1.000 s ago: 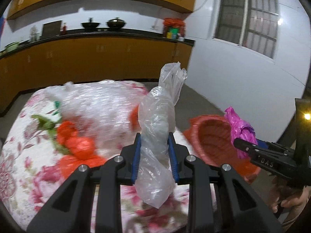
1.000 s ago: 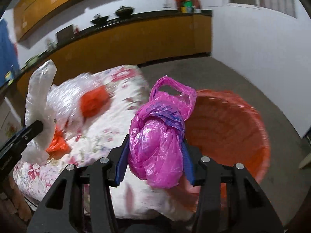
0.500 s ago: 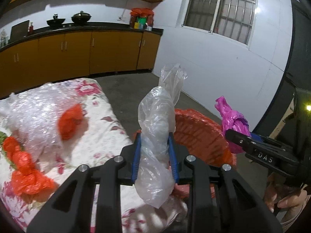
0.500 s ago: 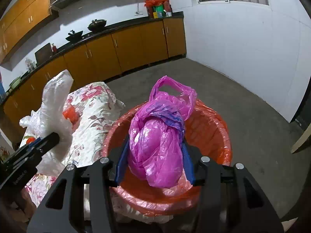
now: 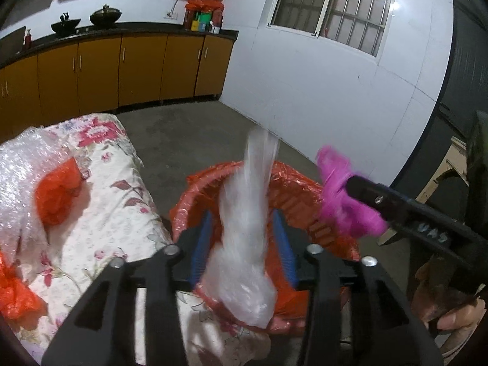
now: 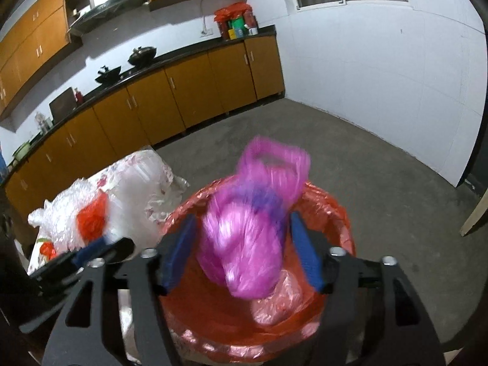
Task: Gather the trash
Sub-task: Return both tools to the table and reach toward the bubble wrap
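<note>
The left tongs have just been opening and stand parted, the blurred clear bag loose between the blue pads, touching neither; it hangs over the near rim of the red-lined bin; the right tongs have likewise just been opening, wide apart, with the blurred pink bag free between them above the bin's hollow, a pale crumpled wrapper already lying inside at 5 o'clock of it; in the left view the right tongs reach in from 3 o'clock with the pink bag at their tip, a hand gripping the handle at 4 o'clock; just beside the bin, at 9 o'clock, stands the desk under a flowered cloth, bearing a heap of bubble wrap with a red bag on it and more red plastic at the near edge; beyond lies a bare grey concrete floor; orange cabinets under a dark counter run along the far wall with two woks and a cluster of containers; a barred window sits in the white wall at 1 o'clock.
</note>
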Demonstrator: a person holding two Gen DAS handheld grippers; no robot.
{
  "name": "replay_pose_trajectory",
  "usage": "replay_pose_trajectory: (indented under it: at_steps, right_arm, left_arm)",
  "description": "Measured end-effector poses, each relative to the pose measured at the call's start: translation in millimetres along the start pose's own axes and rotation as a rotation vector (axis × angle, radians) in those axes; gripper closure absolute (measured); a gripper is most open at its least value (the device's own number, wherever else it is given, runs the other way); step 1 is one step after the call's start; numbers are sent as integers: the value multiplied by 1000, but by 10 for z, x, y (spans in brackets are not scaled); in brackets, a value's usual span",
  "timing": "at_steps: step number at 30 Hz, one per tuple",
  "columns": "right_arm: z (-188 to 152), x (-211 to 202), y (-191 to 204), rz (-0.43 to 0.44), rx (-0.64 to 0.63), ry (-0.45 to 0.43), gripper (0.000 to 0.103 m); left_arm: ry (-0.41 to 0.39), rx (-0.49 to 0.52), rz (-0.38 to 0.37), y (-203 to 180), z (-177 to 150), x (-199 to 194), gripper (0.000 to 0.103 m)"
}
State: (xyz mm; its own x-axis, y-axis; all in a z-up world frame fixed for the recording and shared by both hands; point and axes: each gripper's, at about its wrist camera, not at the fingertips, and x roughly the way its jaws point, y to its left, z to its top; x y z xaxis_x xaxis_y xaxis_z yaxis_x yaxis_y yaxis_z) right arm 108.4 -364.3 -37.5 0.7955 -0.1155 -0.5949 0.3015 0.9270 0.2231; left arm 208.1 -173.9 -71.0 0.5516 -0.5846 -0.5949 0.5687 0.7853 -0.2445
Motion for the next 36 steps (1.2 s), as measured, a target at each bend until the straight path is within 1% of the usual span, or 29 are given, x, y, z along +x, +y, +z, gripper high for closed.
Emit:
replay_pose_trajectory:
  at_steps: [1, 4, 7, 8, 10, 11, 15, 18, 19, 22, 26, 27, 30, 34, 36]
  right_arm:
    - [13, 5, -12, -4, 4, -1, 28]
    - [-20, 0, -78, -17, 14, 2, 28]
    - [-62, -21, -81, -25, 10, 3, 27]
    - [-66, -27, -61, -23, 3, 2, 27]
    - [-34, -38, 0, -12, -13, -5, 27]
    - [16, -23, 61, -7, -20, -6, 27]
    - [30, -16, 364, 46, -71, -5, 27]
    - [15, 10, 714, 114, -124, 4, 27]
    - [9, 21, 828, 137, -139, 7, 27]
    - [-20, 49, 1176, 200, -192, 17, 27]
    - [-79, 99, 1691, 293, -270, 38, 27]
    - [-118, 127, 1852, 322, -293, 49, 27]
    - [-230, 203, 2186, 366, -341, 76, 28]
    - [-272, 310, 2475, 389, -361, 94, 30]
    - [-275, 375, 2601, 396, -367, 95, 30]
  left_arm:
    - [6, -3, 2, 13, -14, 19, 53]
    - [23, -17, 13, 72, -66, 38, 52]
    - [25, -31, 50, 176, -116, -21, 50]
    - [16, -32, 79, 218, -137, -74, 48]
    - [-9, -31, 139, 288, -173, -186, 40]
    - [-24, -33, 182, 344, -199, -267, 38]
    - [-65, -32, 290, 540, -283, -546, 33]
    - [-99, -39, 385, 765, -374, -813, 32]
    - [-103, -43, 403, 808, -390, -870, 32]
    - [-126, -83, 490, 1095, -480, -1149, 32]
    - [-145, -158, 578, 1483, -584, -1445, 32]
    - [-146, -173, 595, 1564, -610, -1489, 32]
    - [-137, -237, 634, 1843, -697, -1623, 32]
    - [-128, -281, 664, 2119, -765, -1739, 32]
    - [-132, -292, 675, 2182, -841, -1808, 32]
